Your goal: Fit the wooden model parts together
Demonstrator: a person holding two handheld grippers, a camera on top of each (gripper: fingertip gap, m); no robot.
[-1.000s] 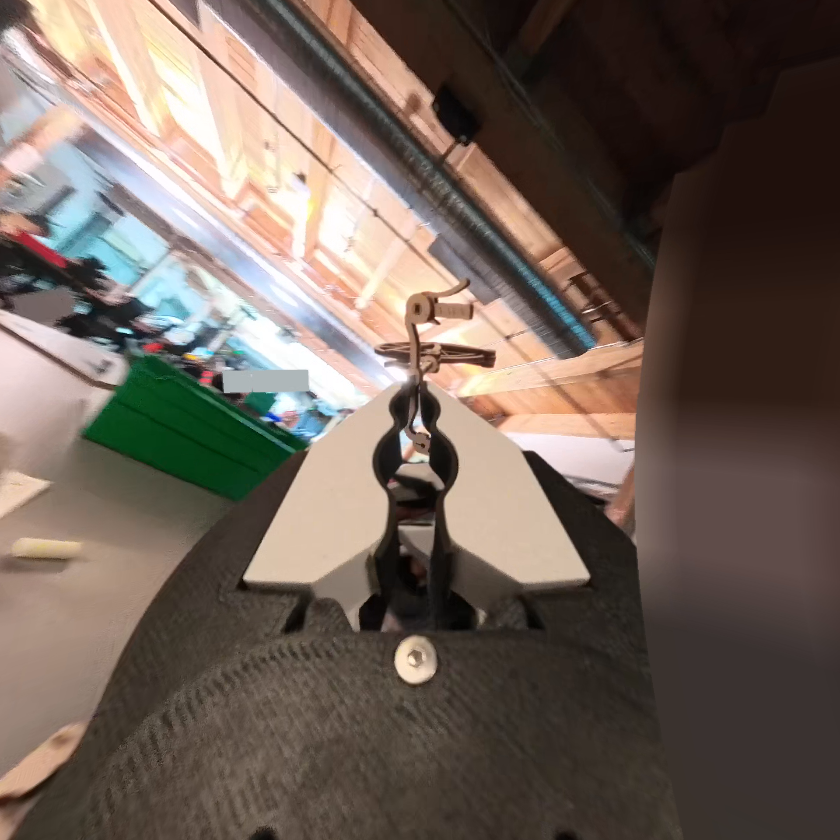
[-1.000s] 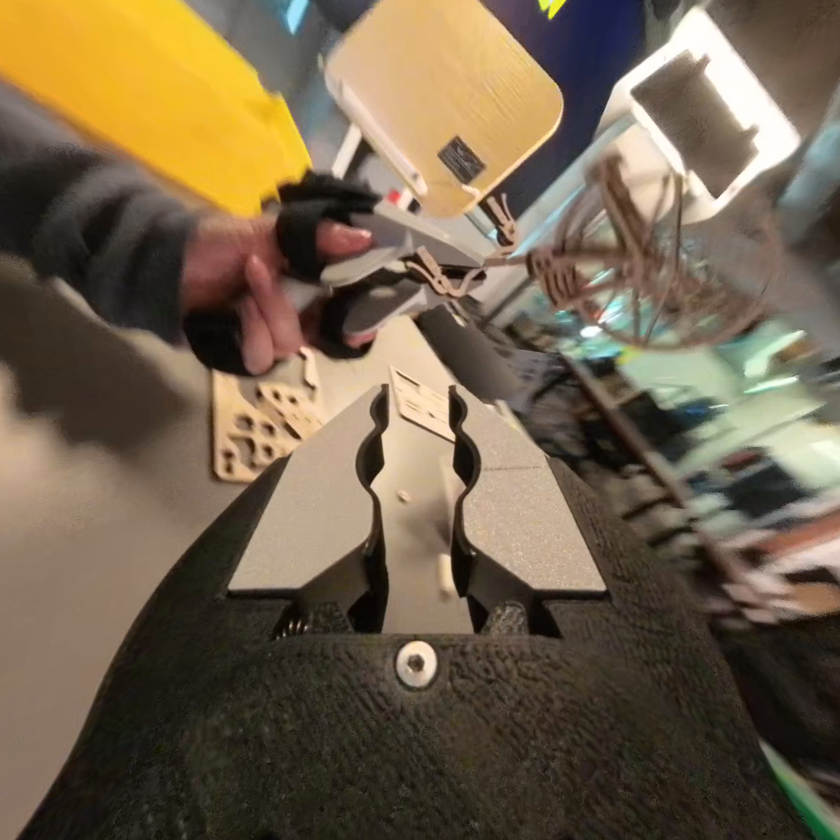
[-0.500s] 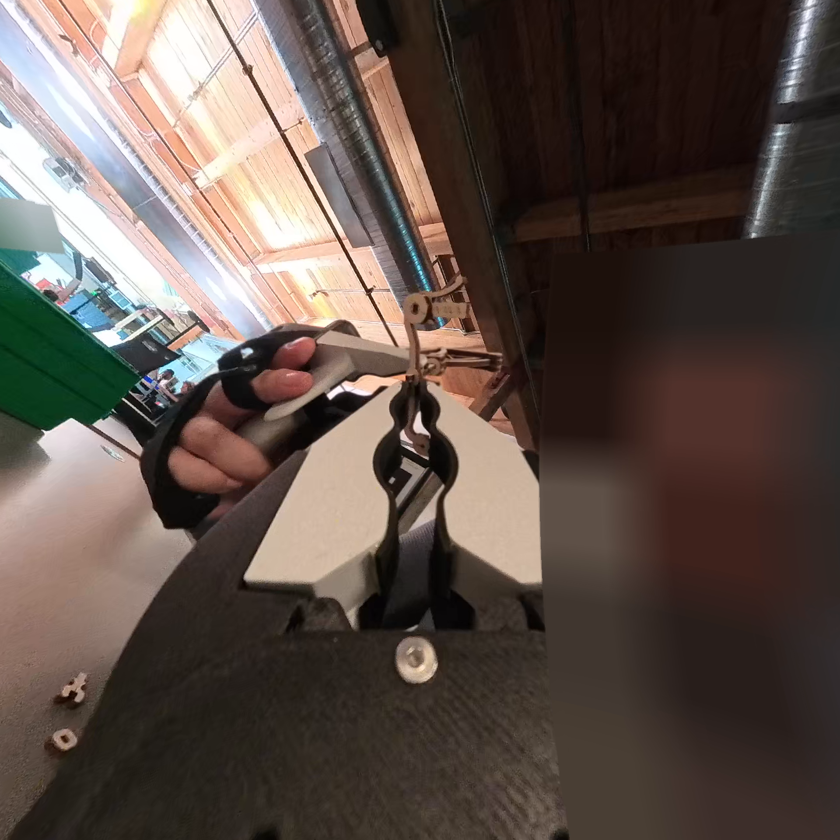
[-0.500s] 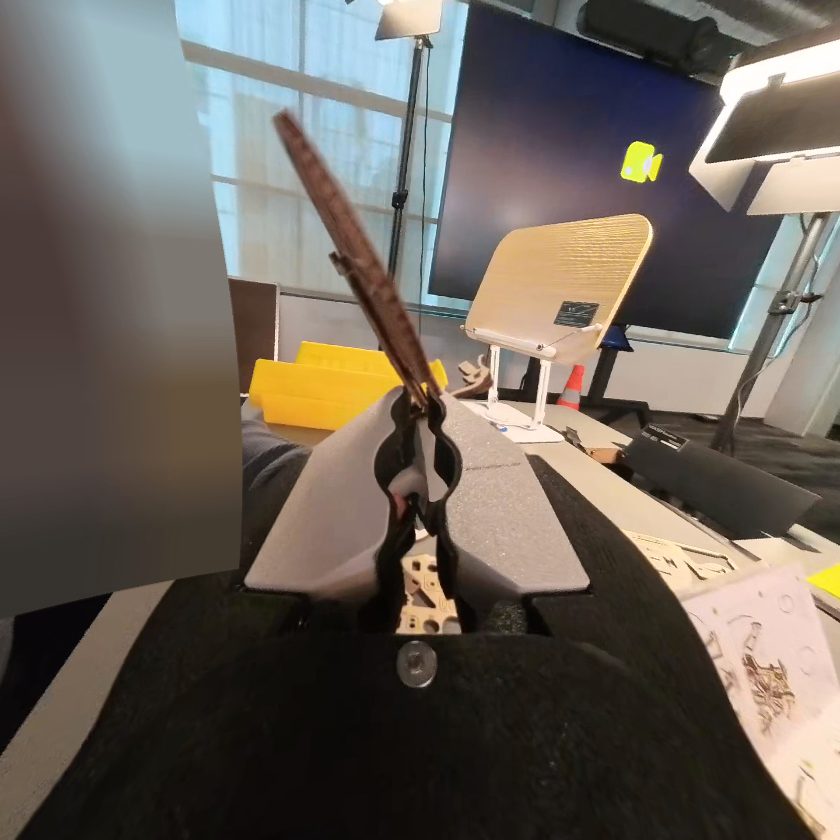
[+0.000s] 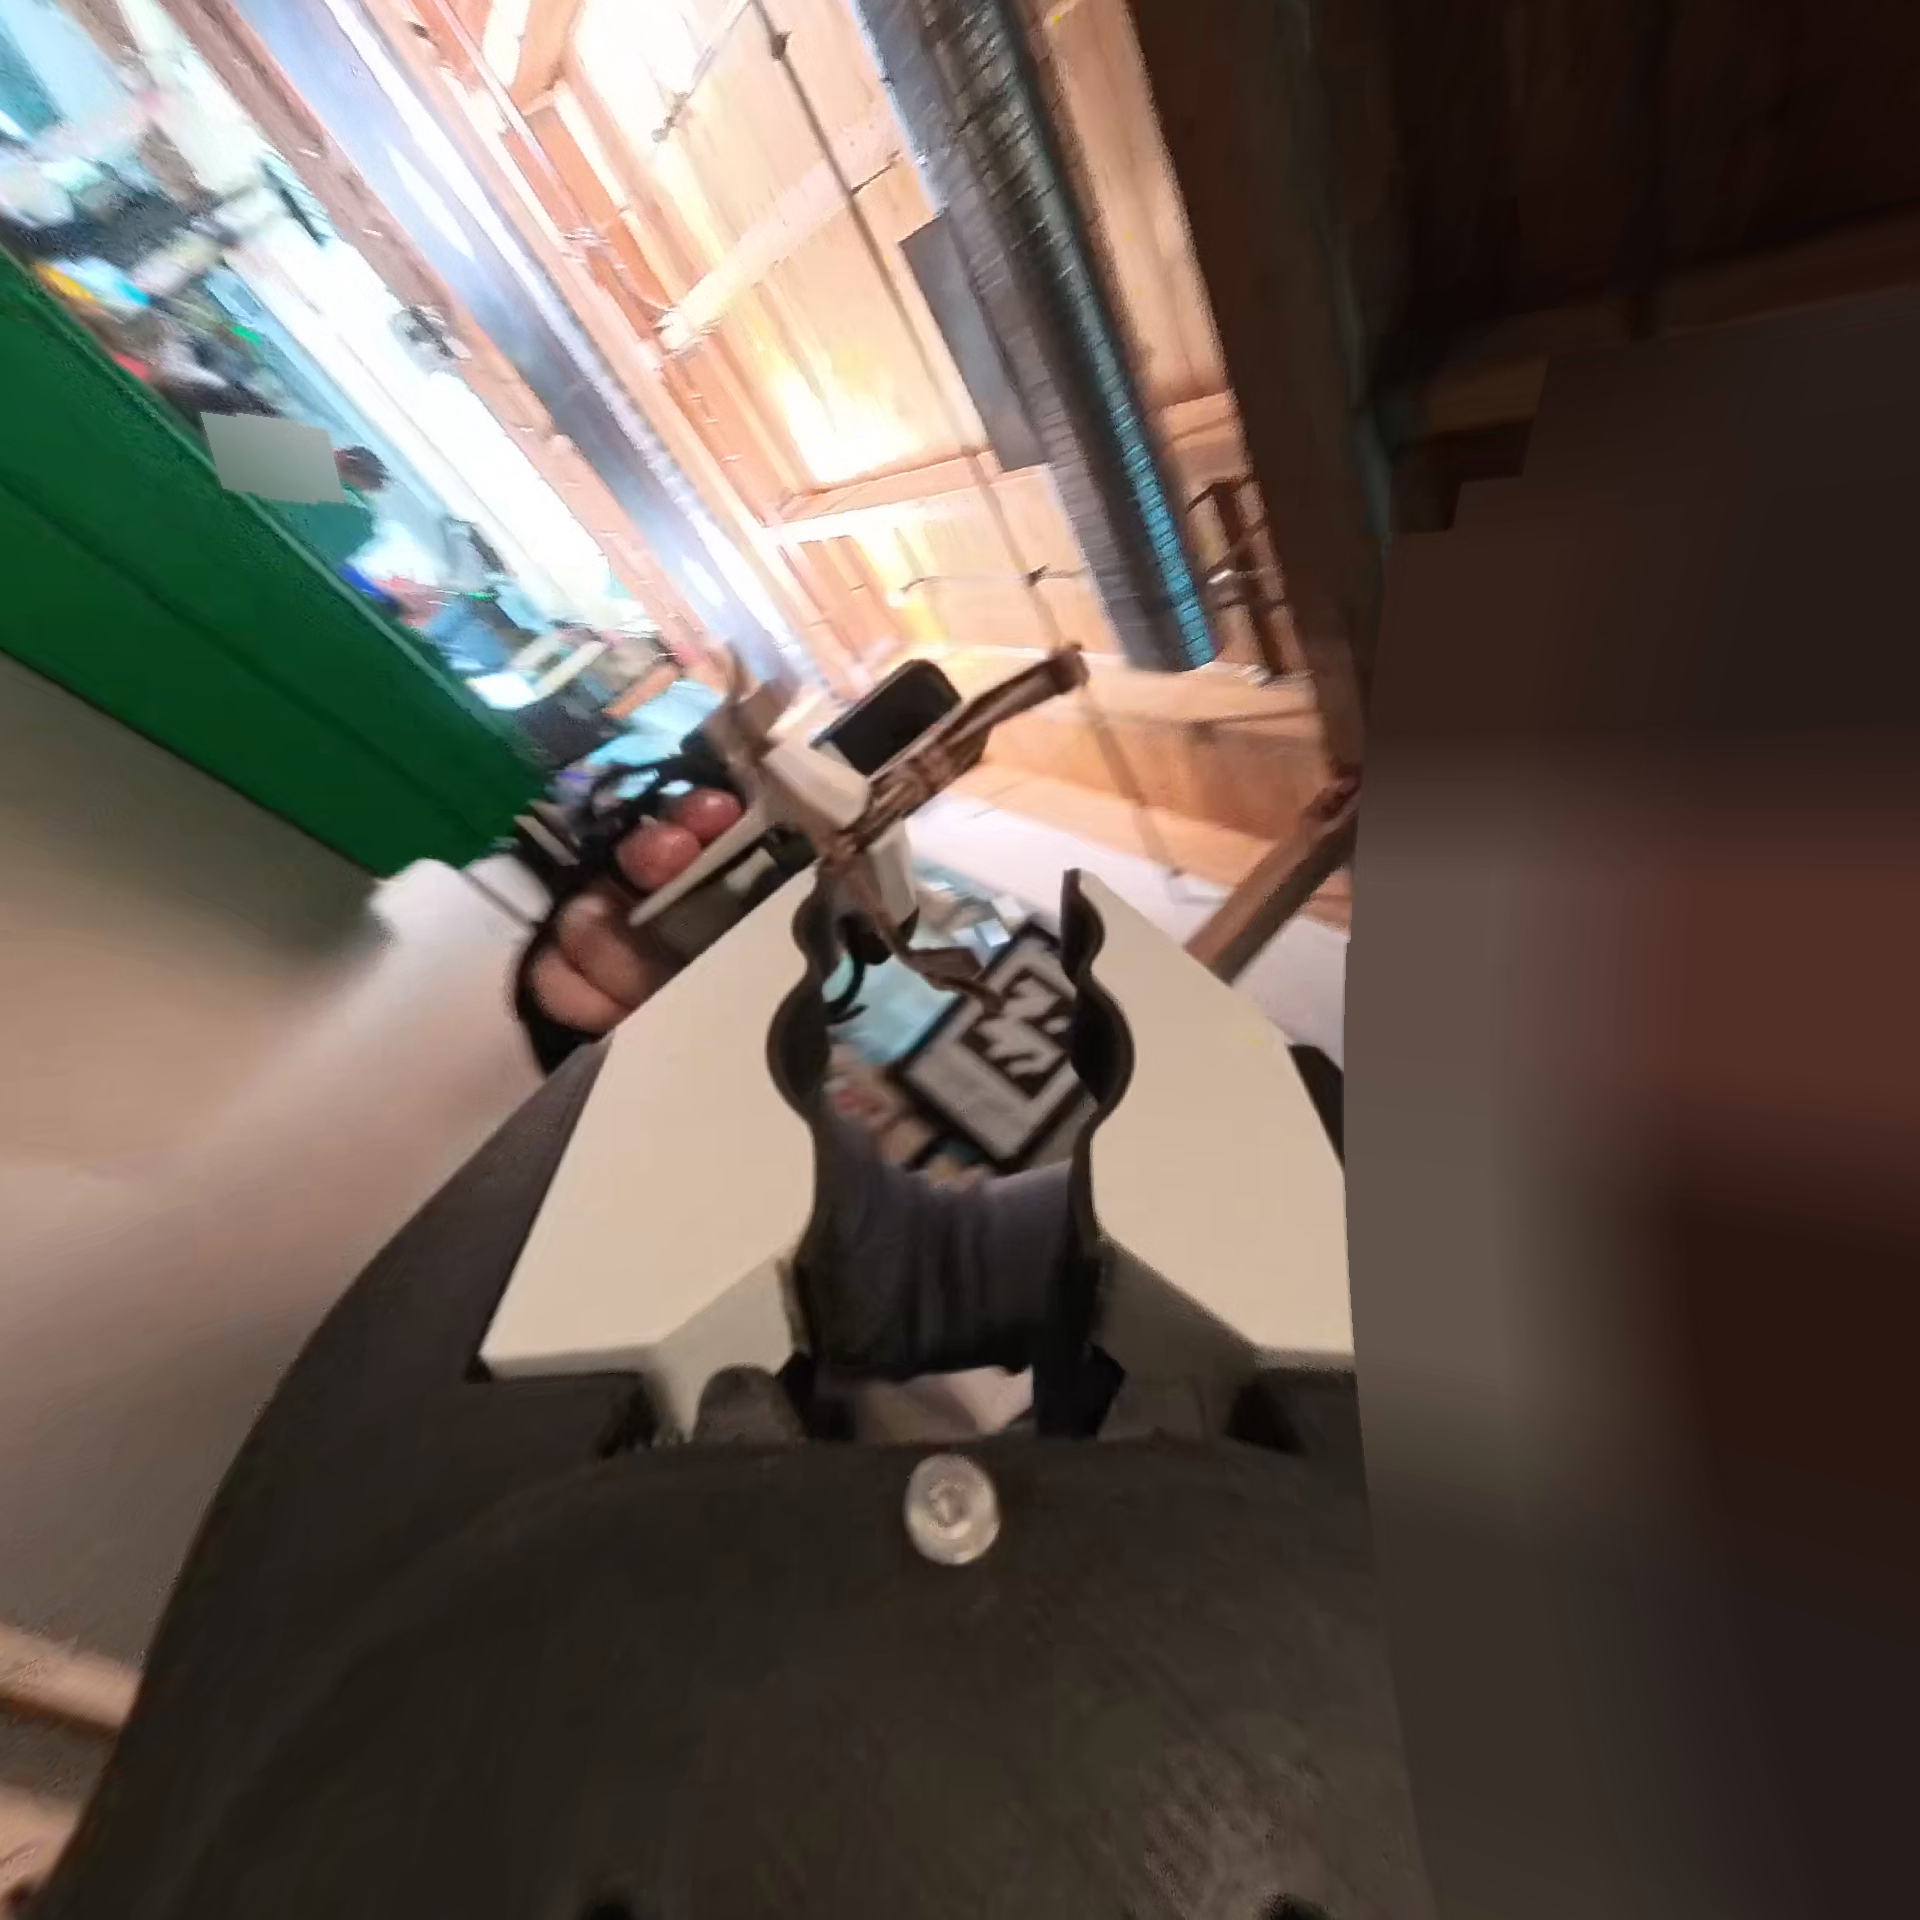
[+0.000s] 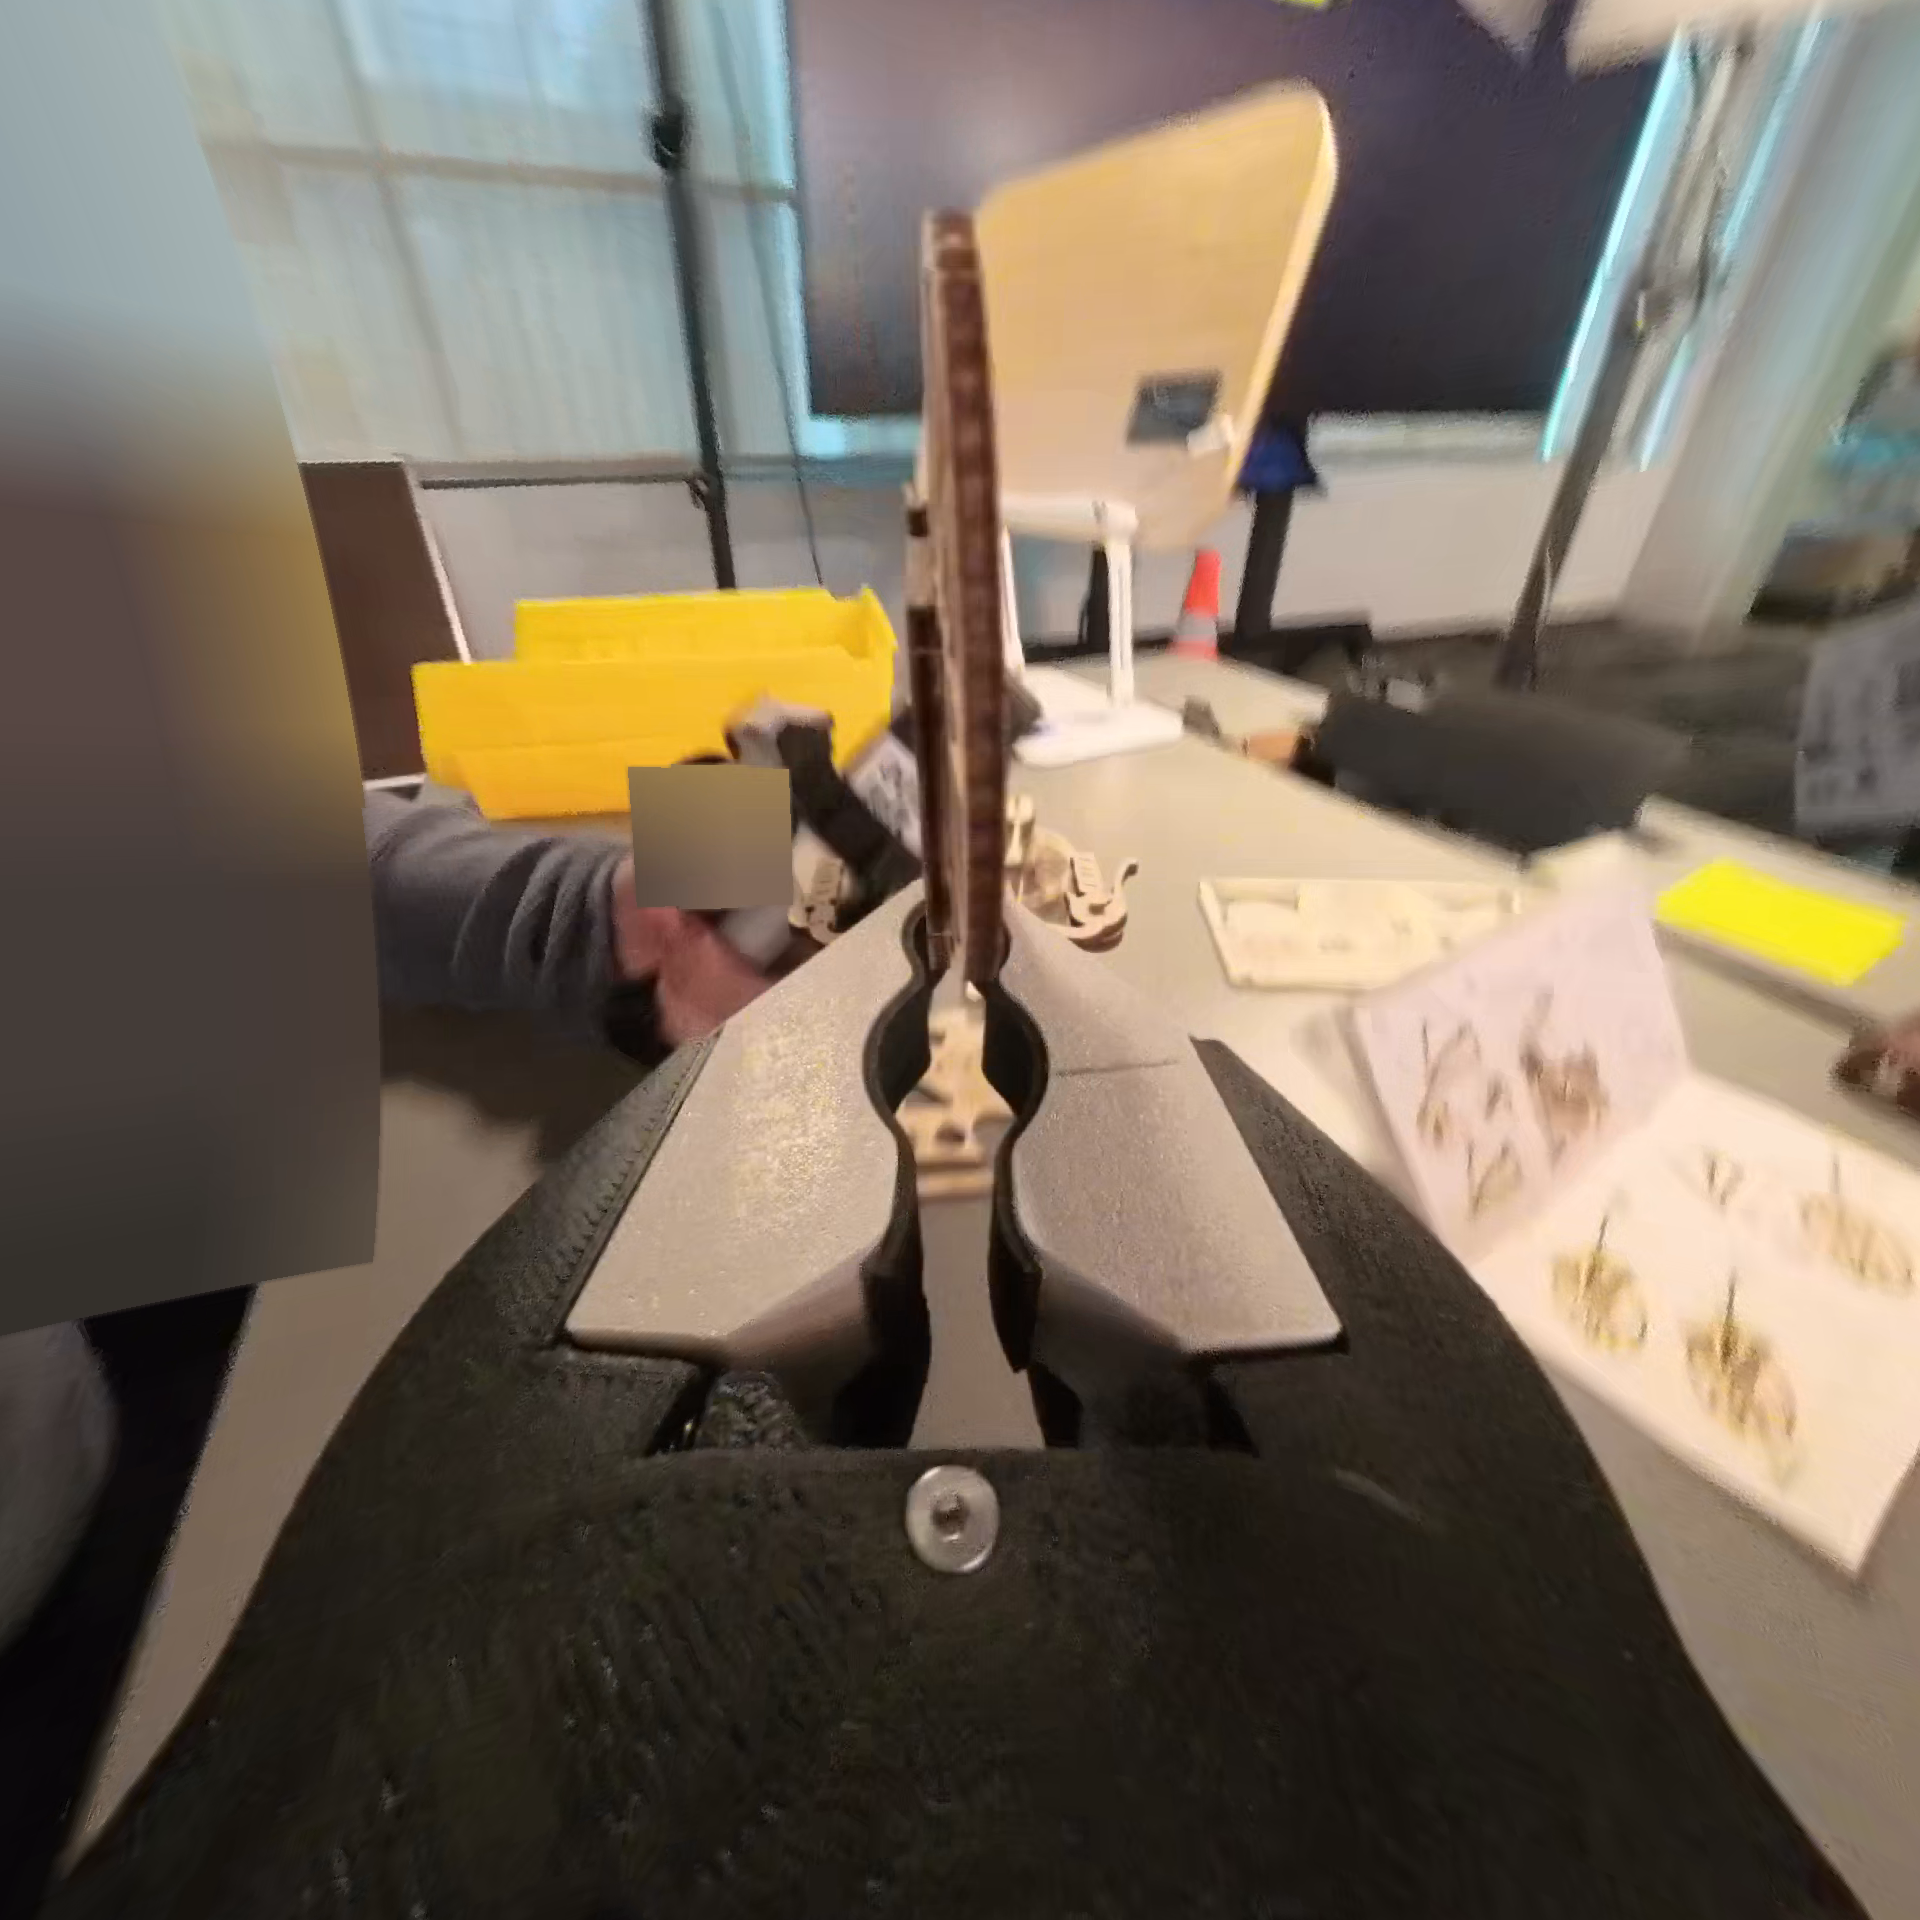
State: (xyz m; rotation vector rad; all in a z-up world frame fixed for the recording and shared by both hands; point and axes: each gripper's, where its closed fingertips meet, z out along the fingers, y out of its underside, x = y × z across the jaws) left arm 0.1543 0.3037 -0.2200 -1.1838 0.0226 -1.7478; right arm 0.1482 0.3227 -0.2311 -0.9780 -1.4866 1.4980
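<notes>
In the left wrist view, the left tongs (image 5: pixel 945 914) stand wide, with nothing between the fingers; through the gap show a dark sleeve and a black-and-white marker tile (image 5: pixel 997 1049). Beyond the tips, the right tongs (image 5: pixel 868 821) appear farther off, gripped by a hand (image 5: pixel 613 904), and they carry the wooden wheel assembly (image 5: pixel 935 758), seen blurred and tilted against the timber ceiling. A green bin (image 5: pixel 208 644) sits at the far left of the desk (image 5: pixel 187 1039).

In the right wrist view, the right tongs (image 6: pixel 961 951) are pinched narrow on the wooden wheel assembly (image 6: pixel 961 582), which stands nearly upright and edge-on, clear of the desk (image 6: pixel 1247 831). To the left and lower down the left tongs (image 6: pixel 821 894) hover near the desk surface, close beside loose curved wooden pieces (image 6: pixel 1081 883). A cut-out parts sheet (image 6: pixel 1340 925) lies toward the right side of the desk, an open instruction booklet (image 6: pixel 1621 1164) nearer the right edge, and yellow bins (image 6: pixel 665 707) at the far left.

The step in hand looks like fetching the next part: one side holds the sub-assembly steady while the empty side goes for a piece. The next move probably calls for closing on a small flat piece by its edges, then lining its tab with a slot on the wheel. Thin plywood may snap if forced askew.
</notes>
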